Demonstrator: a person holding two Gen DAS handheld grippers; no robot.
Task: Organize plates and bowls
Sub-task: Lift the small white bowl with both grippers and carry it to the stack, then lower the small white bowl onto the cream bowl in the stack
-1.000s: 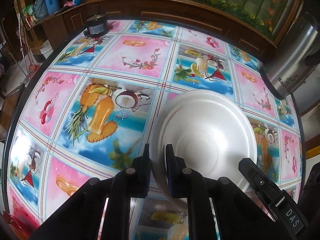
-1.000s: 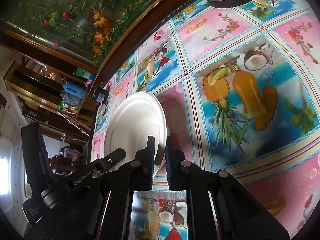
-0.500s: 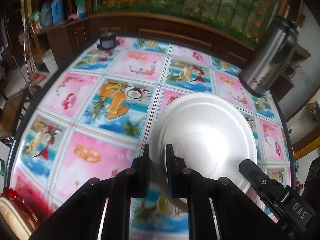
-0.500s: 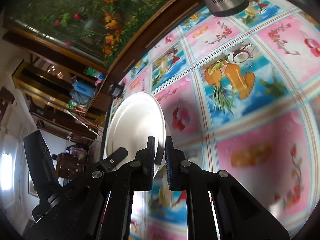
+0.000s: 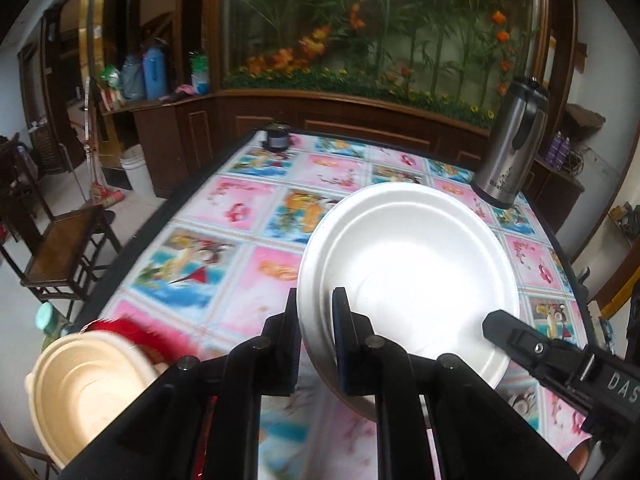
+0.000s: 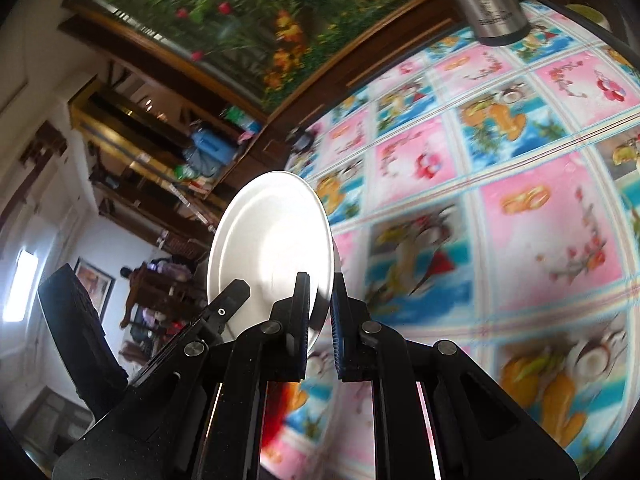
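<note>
Plate, round white ceramic (image 5: 408, 264), aloft over floral-tiled tablecloth (image 5: 240, 216), rim pinched by left gripper (image 5: 316, 312) and right gripper (image 6: 320, 300). Risk: uneven pull twists rim loose; plate drops.

Left gripper (image 5: 317, 312): jaws nearly closed, clamped on the near rim of the white plate (image 5: 412, 276), one finger on each face of it.
Right gripper (image 6: 320, 296): jaws drawn close together, pinching the opposite rim of the same plate, which appears edge-on in its view.
Pose: both held above the table, facing each other across the plate; the right gripper's body shows at the lower right of the left wrist view.
</note>
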